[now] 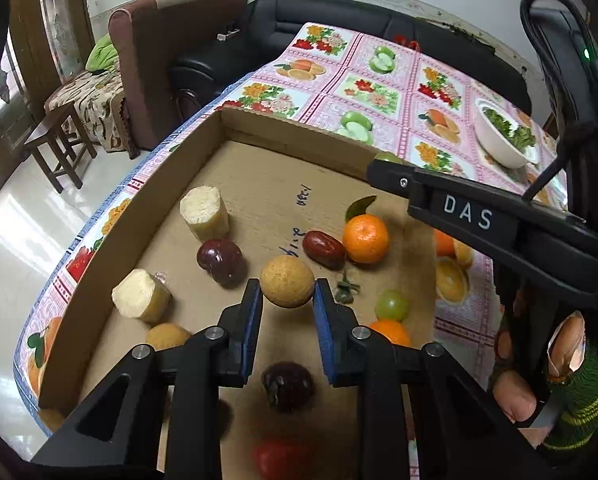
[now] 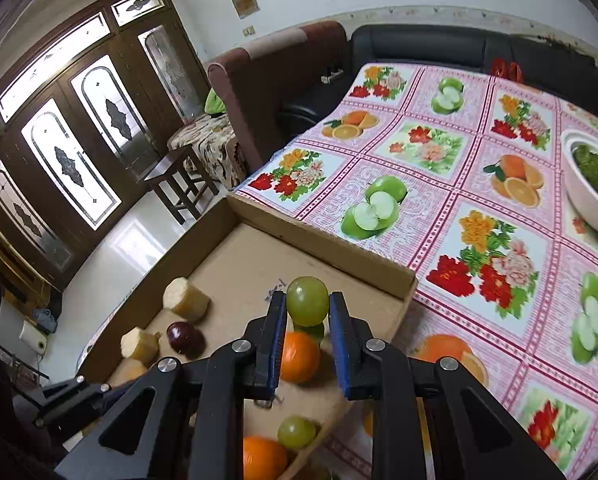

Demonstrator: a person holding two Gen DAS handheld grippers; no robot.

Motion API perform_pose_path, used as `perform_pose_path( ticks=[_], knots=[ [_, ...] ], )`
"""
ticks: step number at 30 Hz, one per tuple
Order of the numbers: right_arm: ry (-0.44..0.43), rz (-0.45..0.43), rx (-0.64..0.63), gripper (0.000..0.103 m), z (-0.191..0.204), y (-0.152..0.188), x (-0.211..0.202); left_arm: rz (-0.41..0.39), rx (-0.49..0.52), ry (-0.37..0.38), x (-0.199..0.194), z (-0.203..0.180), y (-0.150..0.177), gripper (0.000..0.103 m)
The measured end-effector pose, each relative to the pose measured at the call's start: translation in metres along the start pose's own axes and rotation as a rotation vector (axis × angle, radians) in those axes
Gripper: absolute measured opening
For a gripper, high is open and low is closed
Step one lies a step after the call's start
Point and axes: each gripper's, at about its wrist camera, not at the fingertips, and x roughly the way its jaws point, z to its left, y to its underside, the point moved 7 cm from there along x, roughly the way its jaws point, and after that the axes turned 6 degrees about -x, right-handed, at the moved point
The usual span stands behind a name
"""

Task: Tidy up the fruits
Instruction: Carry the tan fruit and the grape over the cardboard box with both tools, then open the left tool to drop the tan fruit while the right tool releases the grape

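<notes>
In the left wrist view my left gripper (image 1: 287, 289) is shut on a round tan fruit (image 1: 287, 278), held above the cardboard tray (image 1: 179, 160). In the tray lie two corn pieces (image 1: 205, 218), a dark red fruit (image 1: 221, 260), a red date (image 1: 323, 248), a leafed orange (image 1: 365, 238) and a green grape (image 1: 391, 304). In the right wrist view my right gripper (image 2: 308, 300) is shut on a green grape (image 2: 307, 294) over the tray's right part (image 2: 319, 240), above an orange (image 2: 299, 356). Lower in that view lie another grape (image 2: 297, 432) and an orange (image 2: 263, 458).
A white bowl of greens (image 1: 503, 136) (image 2: 591, 184) stands on the fruit-print tablecloth (image 2: 479, 160) to the right of the tray. A black sofa (image 1: 319, 12) and a brown armchair (image 1: 171, 52) lie beyond the table. A sleeved hand (image 1: 515, 400) shows at right.
</notes>
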Motion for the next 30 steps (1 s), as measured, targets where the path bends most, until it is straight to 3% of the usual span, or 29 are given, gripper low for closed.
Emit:
perform_pose_path(
  ticks=[15,23,30],
  knots=[
    [0.011,0.09,0.0,0.023,-0.003,0.004,0.045,0.116,-0.029,-0.028,0.027,0.004,0.005,0.023],
    [0.013,0.09,-0.011,0.031,-0.001,0.005,0.043,0.121,-0.019,-0.056,0.028,0.004,0.005,0.024],
    [-0.002,0.065,-0.01,0.04,0.001,0.006,0.027,0.065,-0.032,-0.066,0.006,0.009,0.007,0.028]
  ],
)
